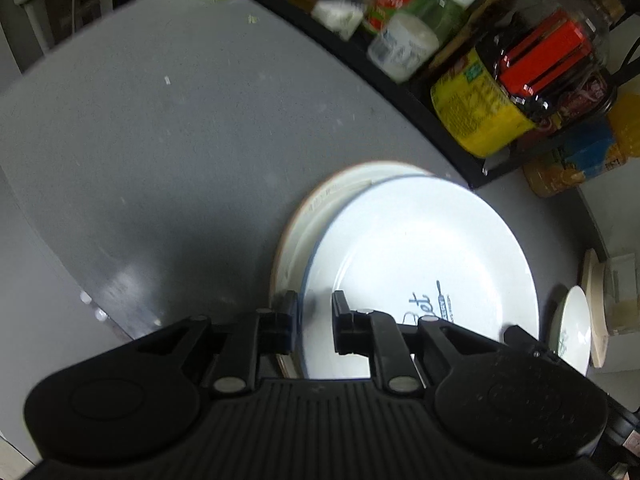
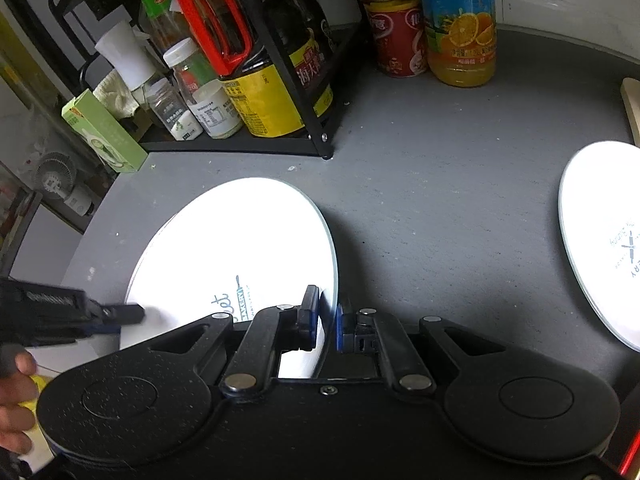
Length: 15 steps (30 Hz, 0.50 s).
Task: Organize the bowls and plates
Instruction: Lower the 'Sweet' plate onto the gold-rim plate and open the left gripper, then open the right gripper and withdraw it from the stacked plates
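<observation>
Two grippers were on the same white plate (image 1: 420,248), one at each side of its rim. Right gripper (image 2: 328,320) had its blue pads clamped on the near-right edge of the plate, jaws narrow, rim pinched between them. Left gripper (image 1: 314,320) straddled the opposite edge; a visible gap sat between its fingers with the rim in that gap, and whether the pads actually pressed on the plate I couldn't tell. Right-wrist view showed the left gripper's fingertips at the plate's left edge, with part of a hand (image 2: 16,396) behind.

Plate carried blue script lettering and a thin blue rim line. It sat over a second plate with a brownish rim (image 1: 320,204), offset so the lower one peeked out on the far-left side. Both were on the grey countertop (image 1: 160,140).

Another white plate with blue print (image 2: 604,236) lay well apart to the right on the same counter. Black rack (image 2: 296,144) of bottles and jars stood behind, orange juice bottle (image 2: 460,24) beside it.
</observation>
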Available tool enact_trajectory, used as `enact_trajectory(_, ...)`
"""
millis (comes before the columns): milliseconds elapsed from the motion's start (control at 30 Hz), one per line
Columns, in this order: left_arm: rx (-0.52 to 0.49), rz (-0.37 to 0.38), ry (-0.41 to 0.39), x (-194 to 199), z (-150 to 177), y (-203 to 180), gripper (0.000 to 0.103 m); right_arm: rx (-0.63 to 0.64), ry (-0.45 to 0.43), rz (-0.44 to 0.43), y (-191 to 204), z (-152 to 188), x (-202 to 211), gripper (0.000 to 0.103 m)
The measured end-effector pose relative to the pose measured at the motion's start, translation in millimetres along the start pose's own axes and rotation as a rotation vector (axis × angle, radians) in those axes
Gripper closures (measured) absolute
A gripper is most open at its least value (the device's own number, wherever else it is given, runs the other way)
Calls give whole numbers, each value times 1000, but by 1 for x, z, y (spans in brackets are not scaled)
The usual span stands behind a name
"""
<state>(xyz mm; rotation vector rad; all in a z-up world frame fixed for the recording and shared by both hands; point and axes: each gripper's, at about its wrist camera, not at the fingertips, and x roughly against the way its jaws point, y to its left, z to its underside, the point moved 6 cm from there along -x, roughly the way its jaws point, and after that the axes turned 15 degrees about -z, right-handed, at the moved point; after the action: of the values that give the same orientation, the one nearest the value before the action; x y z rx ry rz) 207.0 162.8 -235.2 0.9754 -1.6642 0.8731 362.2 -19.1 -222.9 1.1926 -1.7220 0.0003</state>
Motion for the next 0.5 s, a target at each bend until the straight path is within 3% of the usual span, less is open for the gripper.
enact_trajectory(100,4,16,-12,8,-4,2,87,2,-1,-4,0,0,-1,95)
enact_trajectory(233,0,-19,-53,14,-7,7,74,2,2,5,1,-1,-5,94)
enact_trajectory(367,1,-59,-31,2,-4,11,65,11,15,18,2,0,-12,92)
enact_trajectory(500,25,-66,-11,-9,-1,18,64,2,34,24,-1,3,-19,82)
